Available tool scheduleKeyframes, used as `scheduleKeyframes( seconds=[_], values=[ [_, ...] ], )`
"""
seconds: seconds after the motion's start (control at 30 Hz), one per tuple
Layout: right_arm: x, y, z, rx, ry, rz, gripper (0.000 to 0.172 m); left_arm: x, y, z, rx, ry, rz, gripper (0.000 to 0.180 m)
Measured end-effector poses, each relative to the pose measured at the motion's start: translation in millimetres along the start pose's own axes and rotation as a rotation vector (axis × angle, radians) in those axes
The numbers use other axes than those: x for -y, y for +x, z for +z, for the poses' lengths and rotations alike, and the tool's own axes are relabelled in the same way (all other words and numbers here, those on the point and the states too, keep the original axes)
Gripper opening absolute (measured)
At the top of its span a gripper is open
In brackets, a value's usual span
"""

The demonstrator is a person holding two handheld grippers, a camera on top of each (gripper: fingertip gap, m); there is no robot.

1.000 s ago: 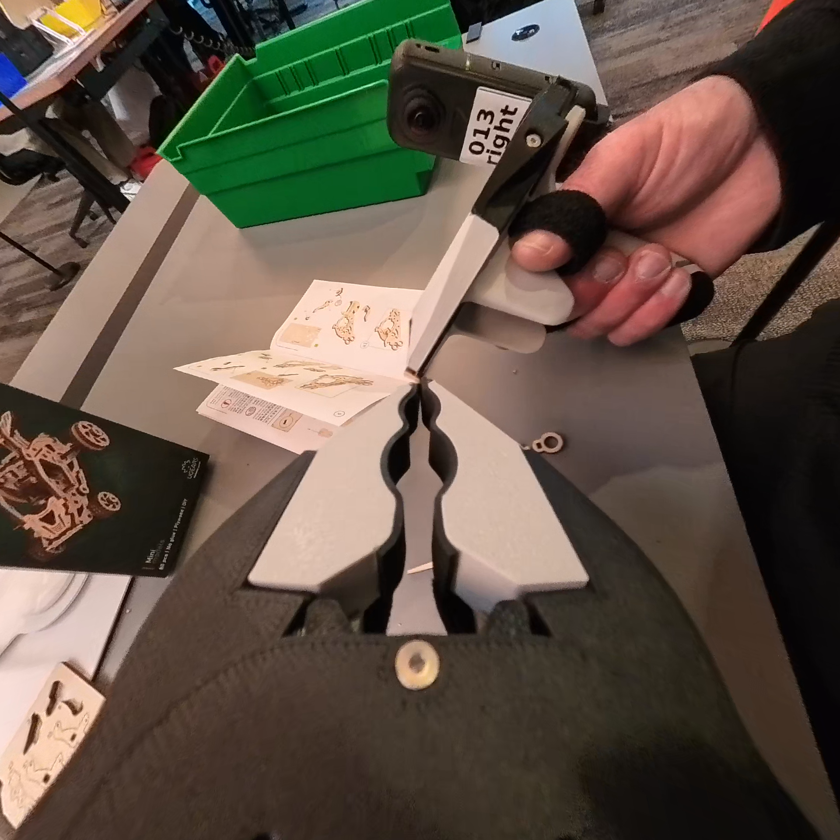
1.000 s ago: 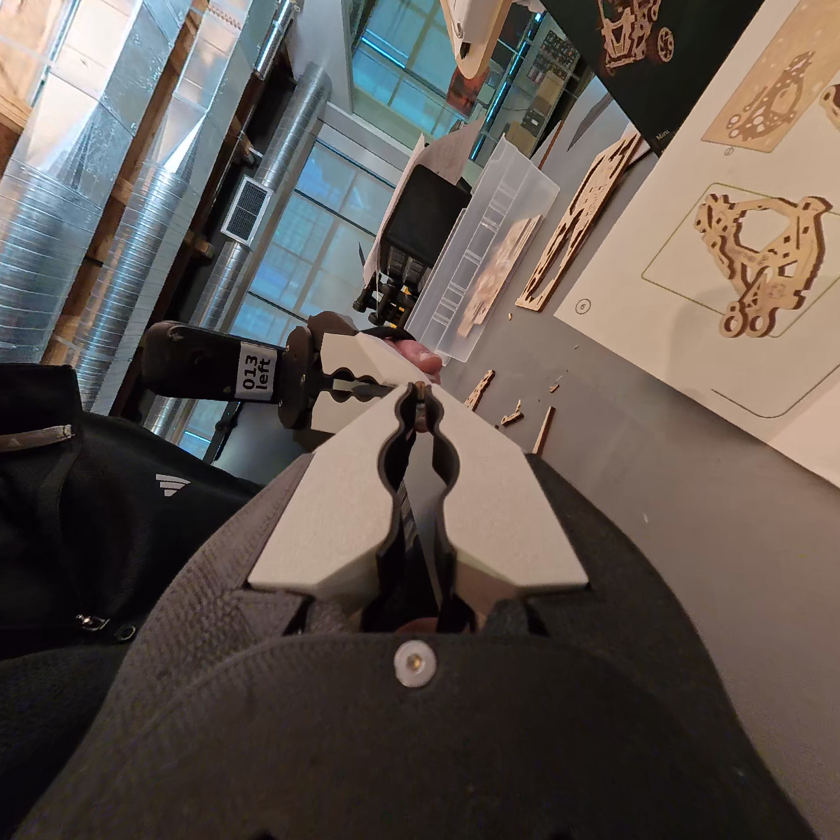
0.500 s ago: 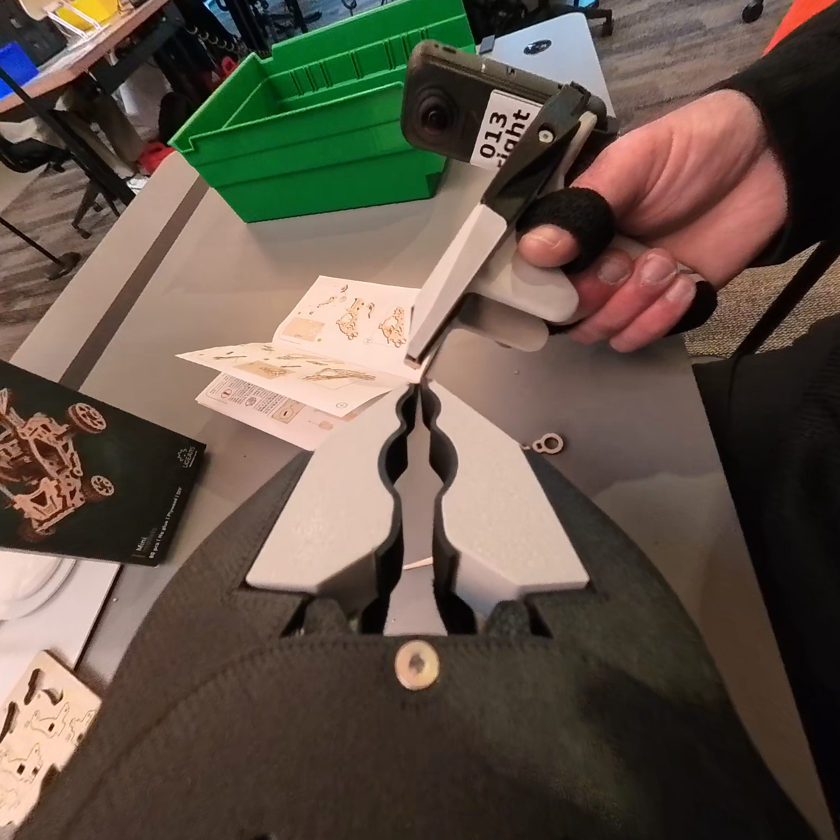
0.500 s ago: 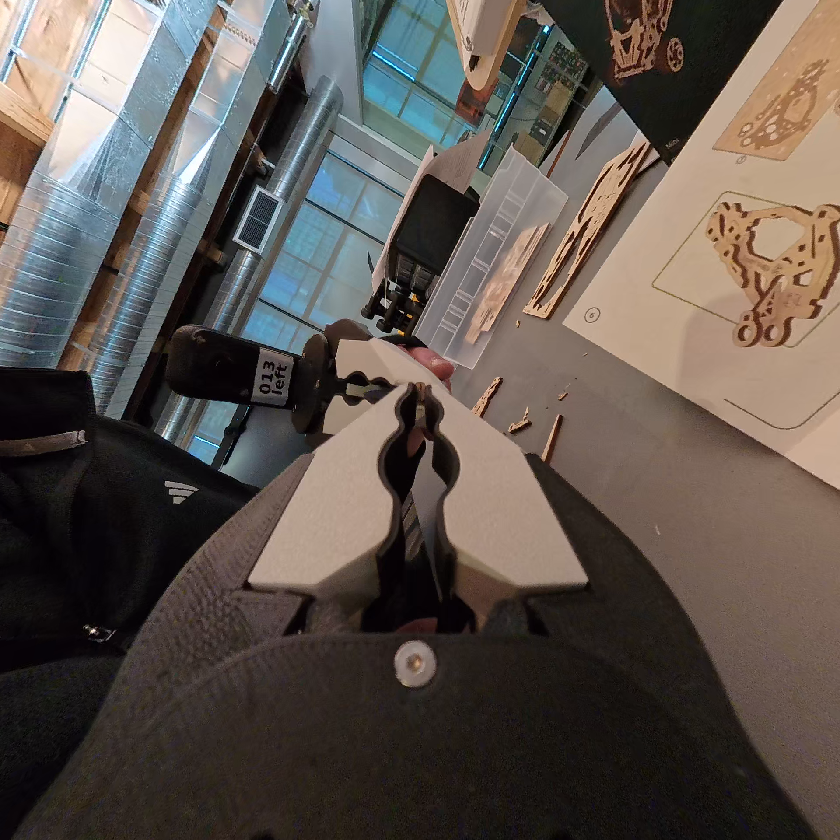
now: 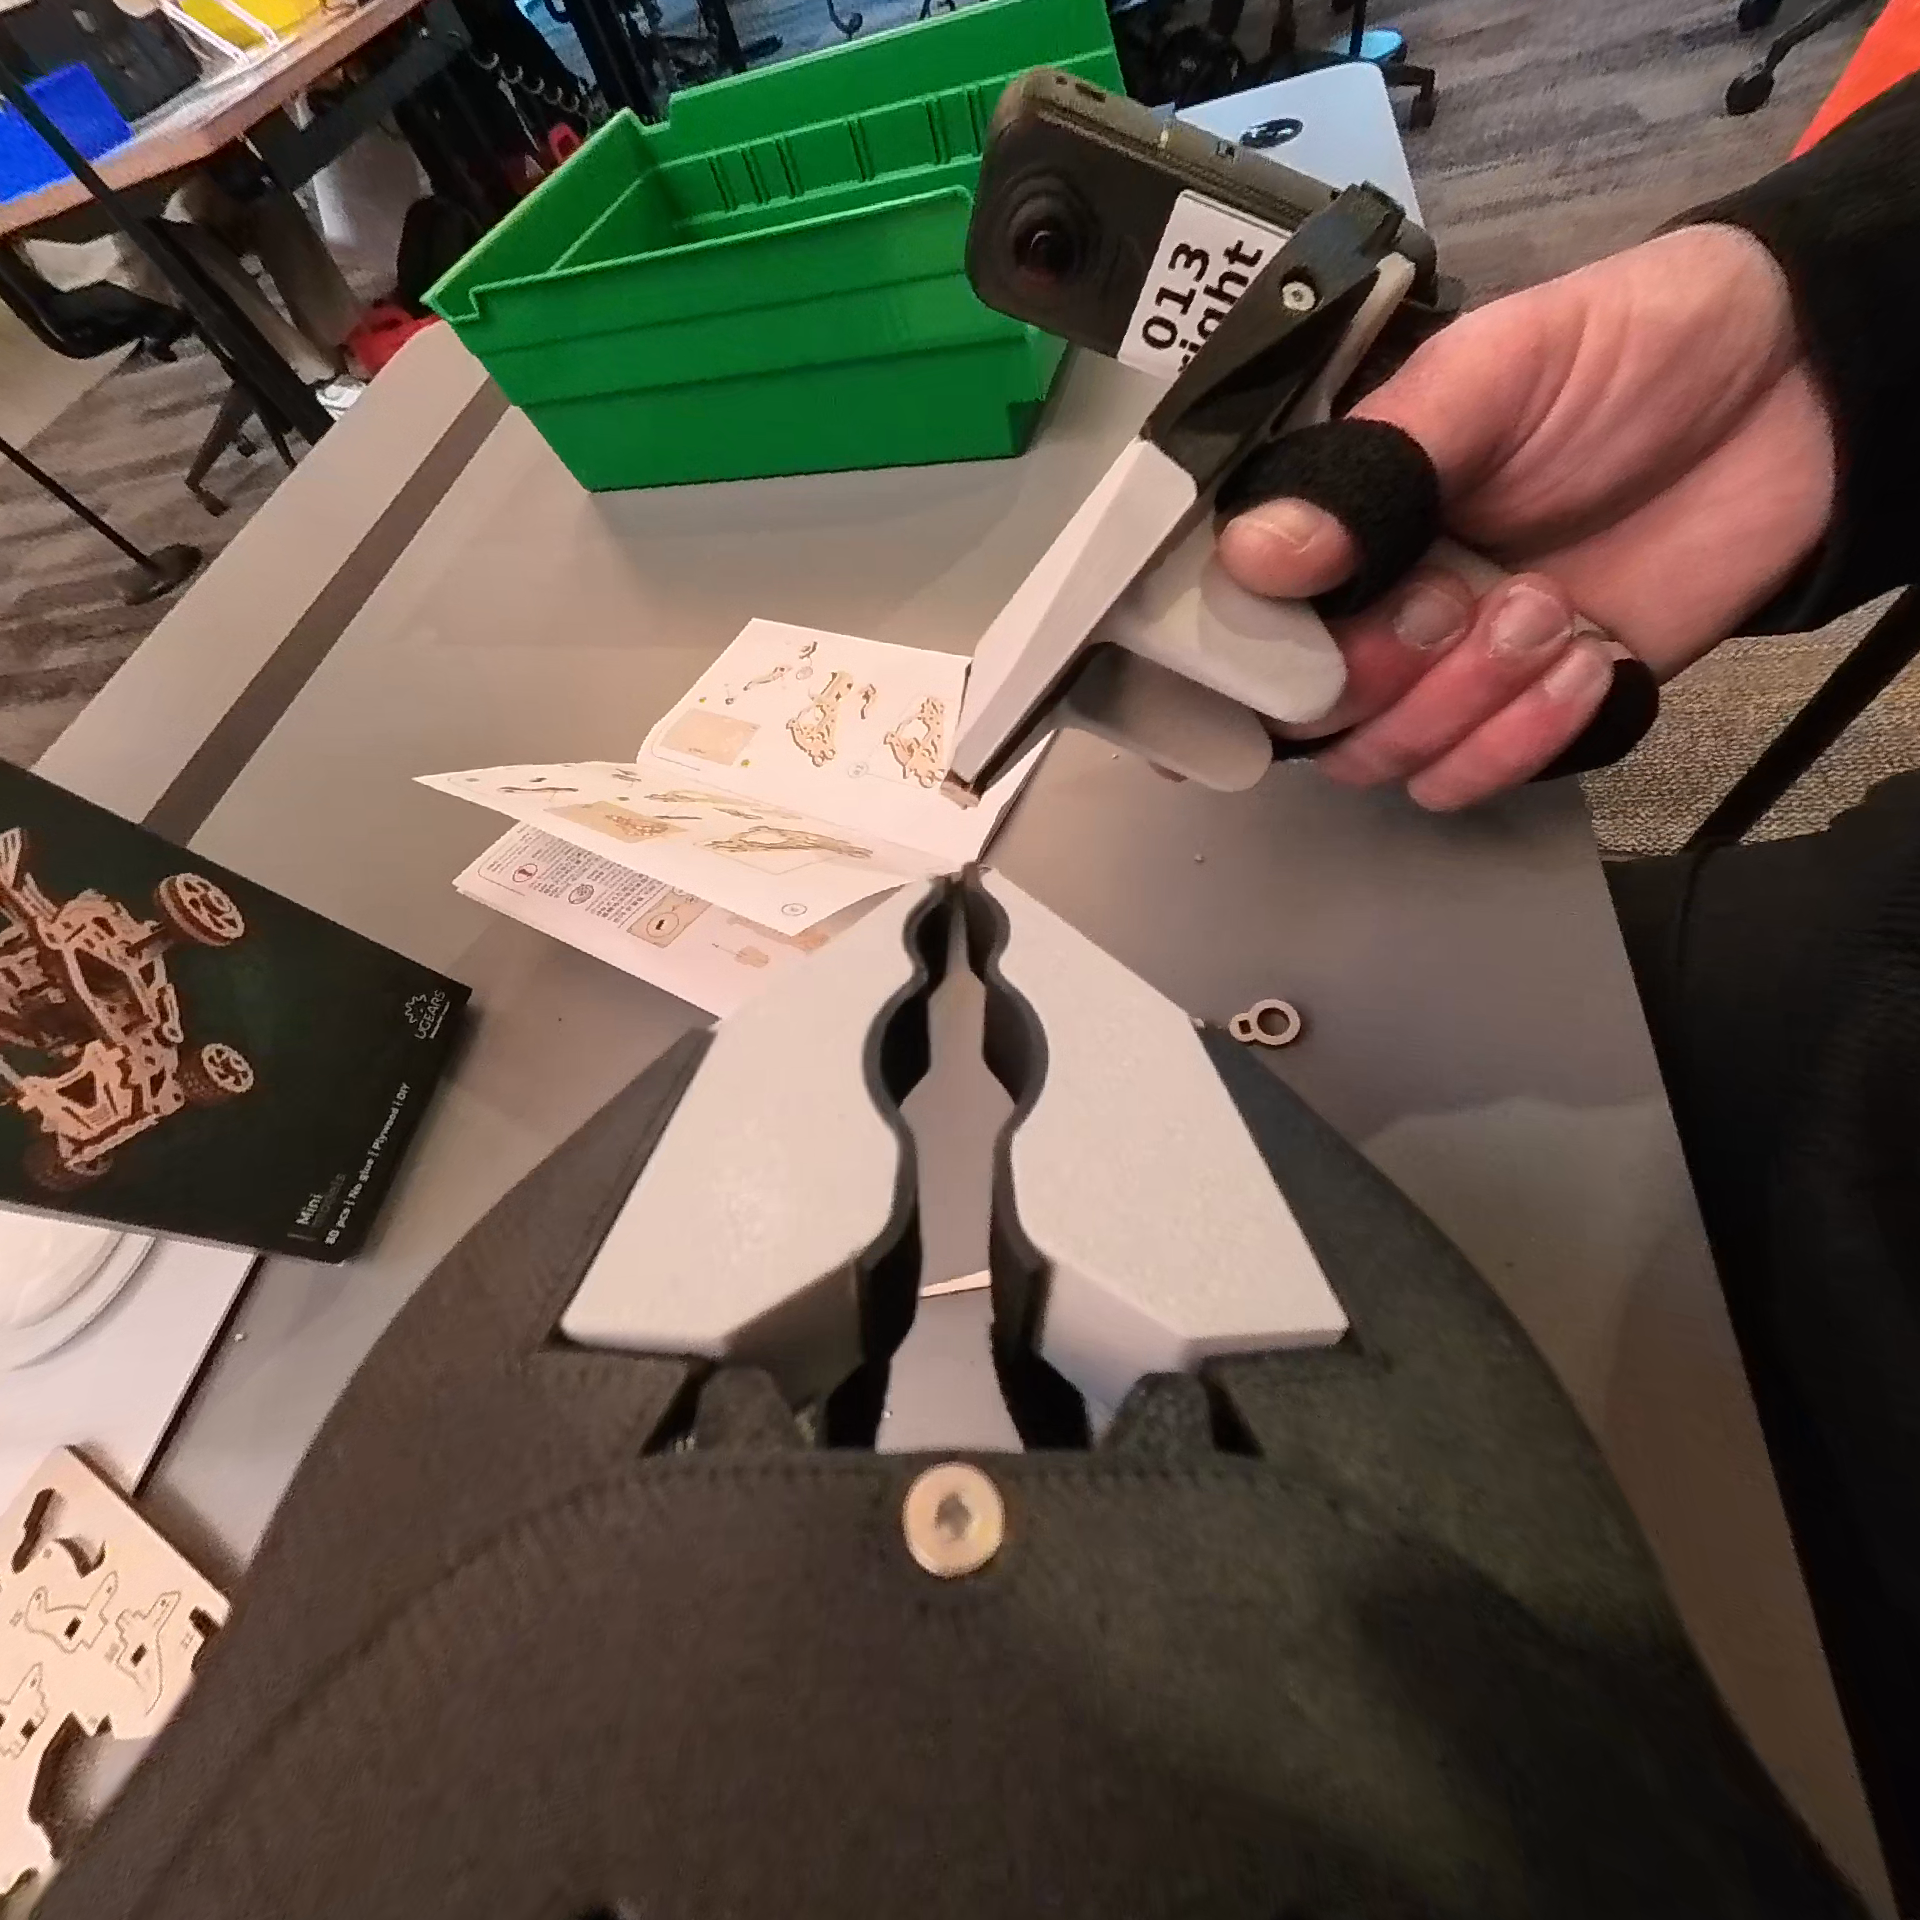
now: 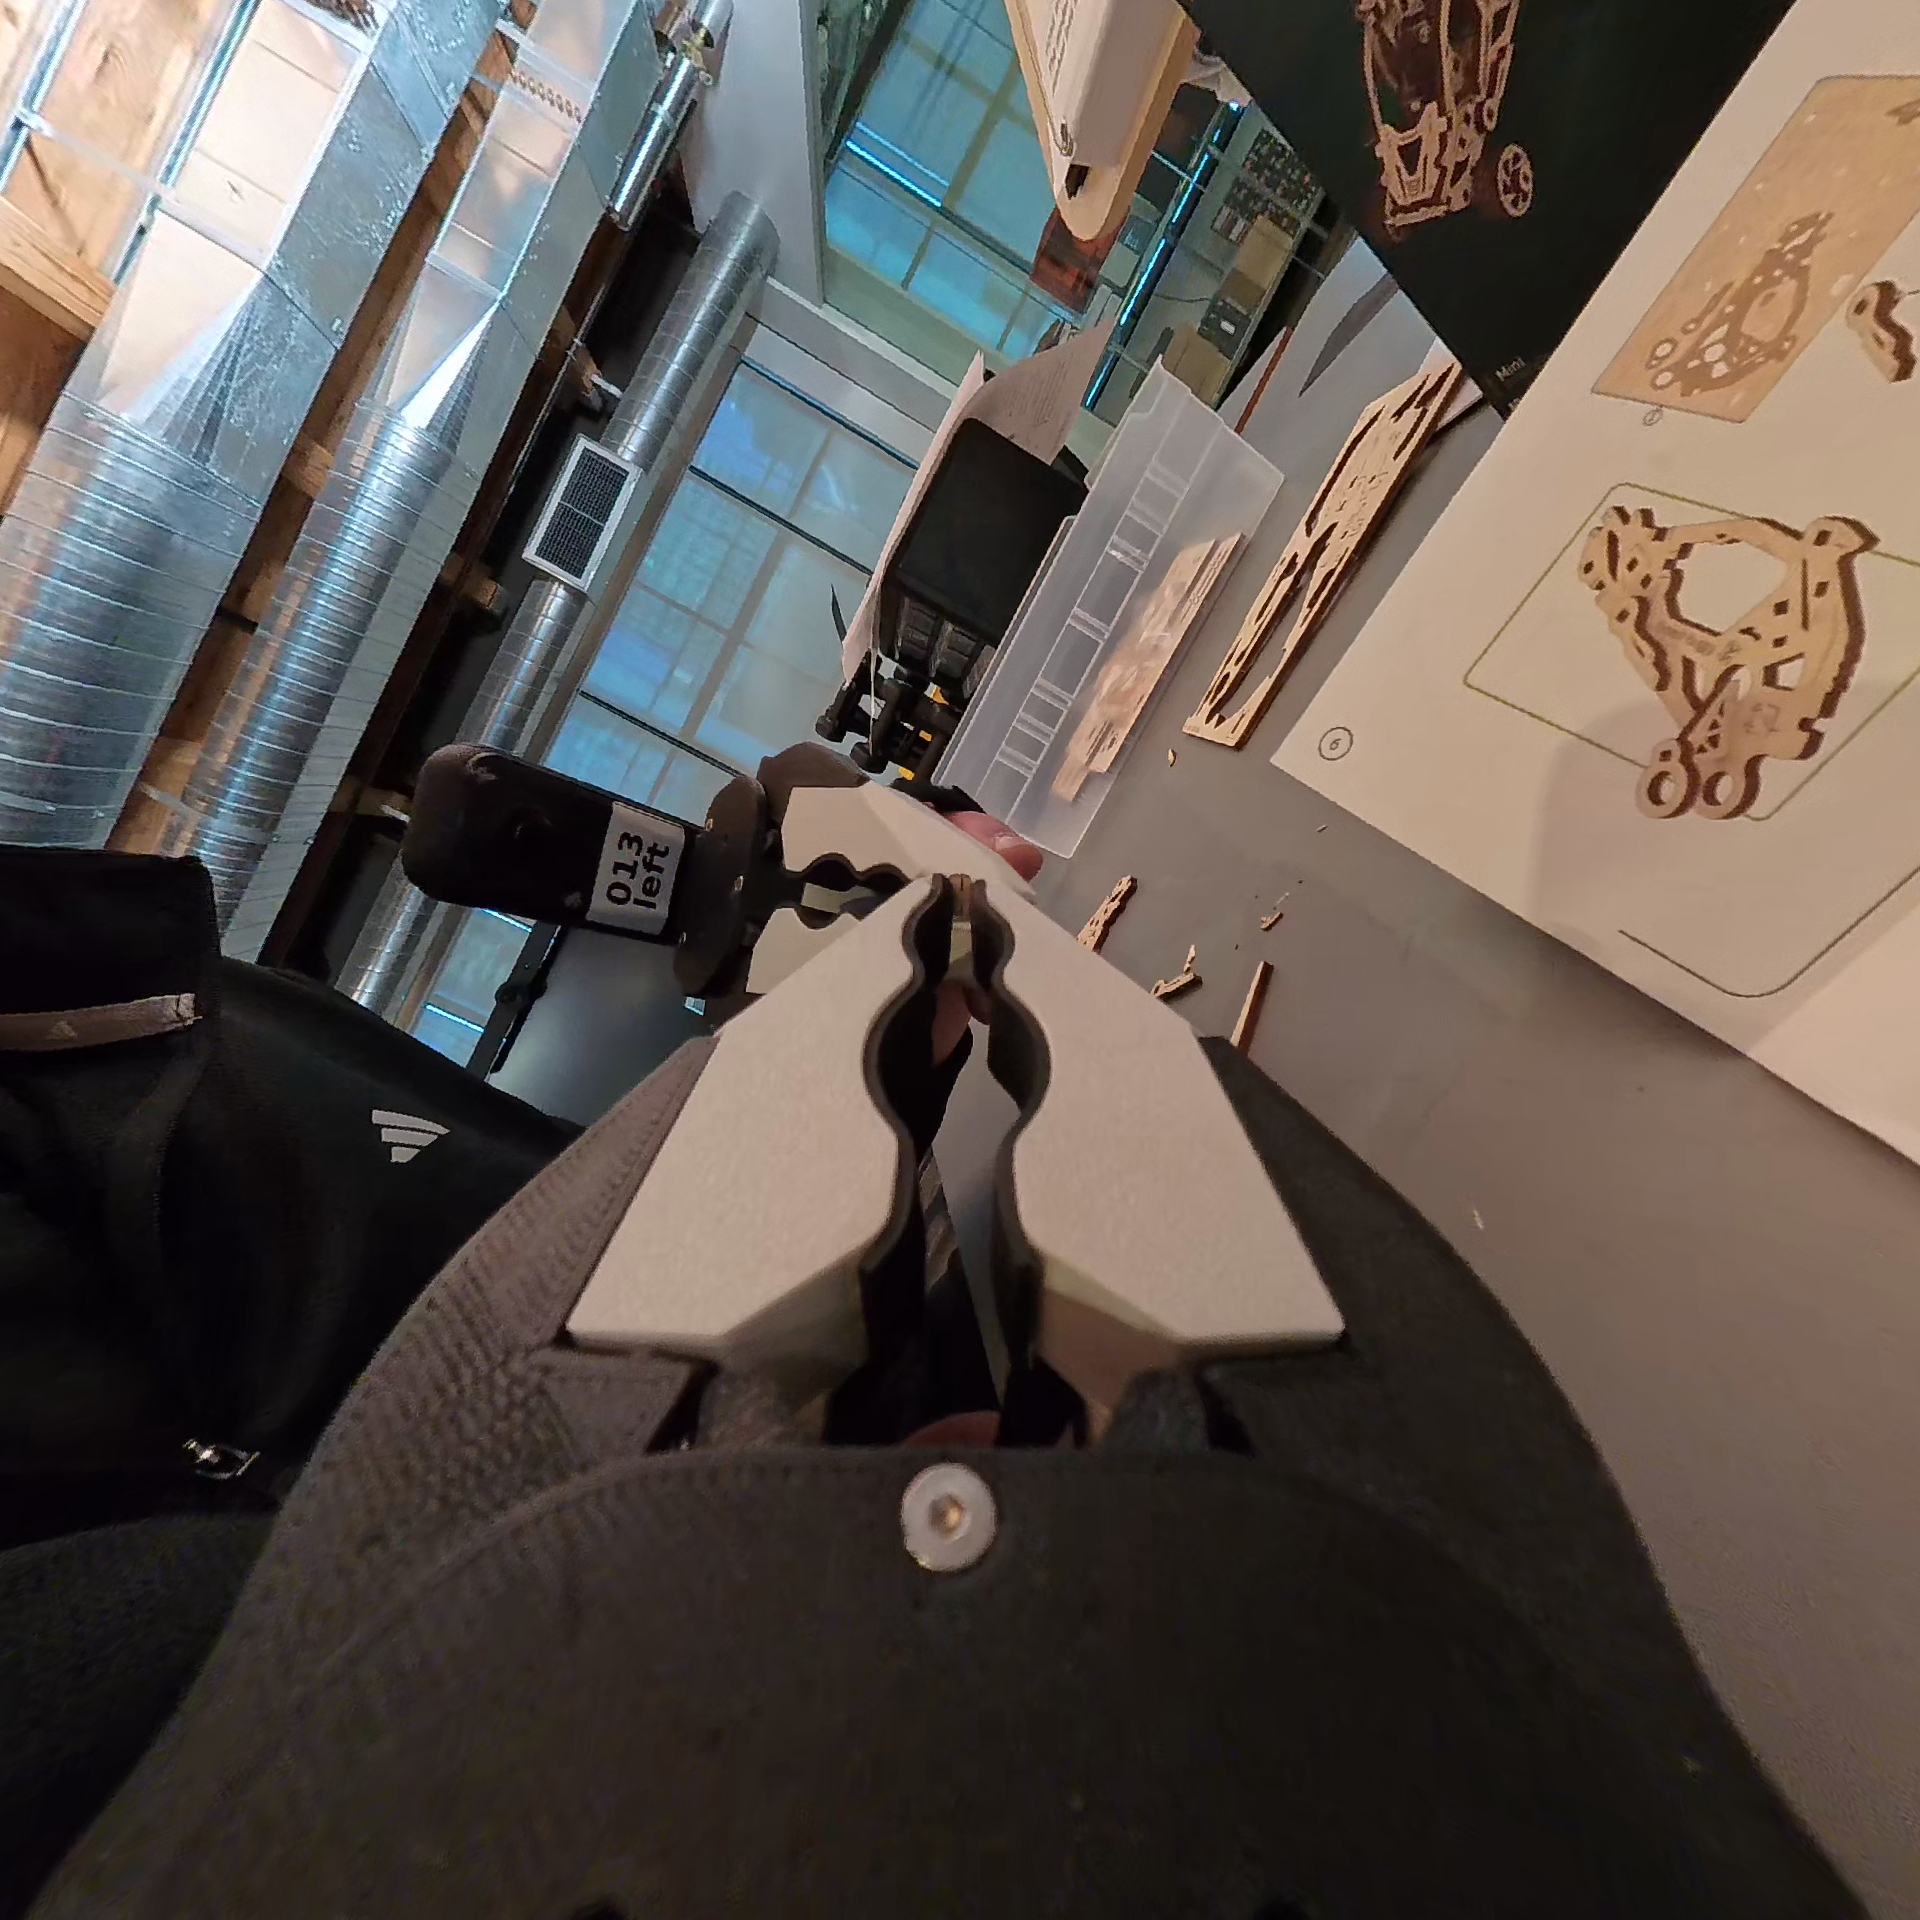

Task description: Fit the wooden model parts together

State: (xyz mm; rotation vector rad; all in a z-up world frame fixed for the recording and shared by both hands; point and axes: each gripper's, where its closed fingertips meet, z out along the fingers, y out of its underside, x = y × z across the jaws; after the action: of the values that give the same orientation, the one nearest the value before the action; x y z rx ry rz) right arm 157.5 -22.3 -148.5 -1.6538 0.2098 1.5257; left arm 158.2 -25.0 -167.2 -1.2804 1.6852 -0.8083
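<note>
My left gripper (image 5: 961, 881) is shut above the grey table (image 5: 1299, 883). A thin brownish sliver of a small wooden part (image 5: 968, 871) just shows between its tips. My right gripper (image 6: 958, 883) is shut on a small flat wooden part (image 6: 961, 891). In the left wrist view the right gripper (image 5: 961, 792) hangs tip-down just above and beyond my left tips, its wooden part (image 5: 958, 798) sticking out below the pads. A small gap separates the two tips. In the right wrist view the left gripper (image 6: 831, 899) lies behind my fingers, with its tips hidden.
An open instruction booklet (image 5: 727, 810) lies under the tips. A green bin (image 5: 779, 312) stands at the back, with a black box card (image 5: 208, 1018) and a wooden sheet (image 5: 83, 1621) at left. A wooden ring (image 5: 1265, 1023) lies at right. A clear tray (image 6: 1122, 623) and wood scraps (image 6: 1174, 982) show in the right wrist view. The grippers are tip to tip, or close to it.
A second ago the two grippers' tips met. The right gripper has since drawn up and away a little with its wooden part. Both grippers stayed shut.
</note>
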Motion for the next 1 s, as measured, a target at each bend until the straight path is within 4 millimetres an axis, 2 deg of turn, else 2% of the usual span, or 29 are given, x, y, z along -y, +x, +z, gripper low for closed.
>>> scheduleKeyframes(
  seconds=[0.27,1.0],
  values=[
    [1.8,0.6,-0.8,-0.005,0.006,-0.005,0.000,-1.4,-1.0,0.6,0.007,0.005,-0.026,0.012],
    [4.1,2.3,-1.4,-0.018,0.019,-0.018,0.000,-2.2,-2.0,2.1,0.039,0.000,-0.045,0.017]
  ],
)
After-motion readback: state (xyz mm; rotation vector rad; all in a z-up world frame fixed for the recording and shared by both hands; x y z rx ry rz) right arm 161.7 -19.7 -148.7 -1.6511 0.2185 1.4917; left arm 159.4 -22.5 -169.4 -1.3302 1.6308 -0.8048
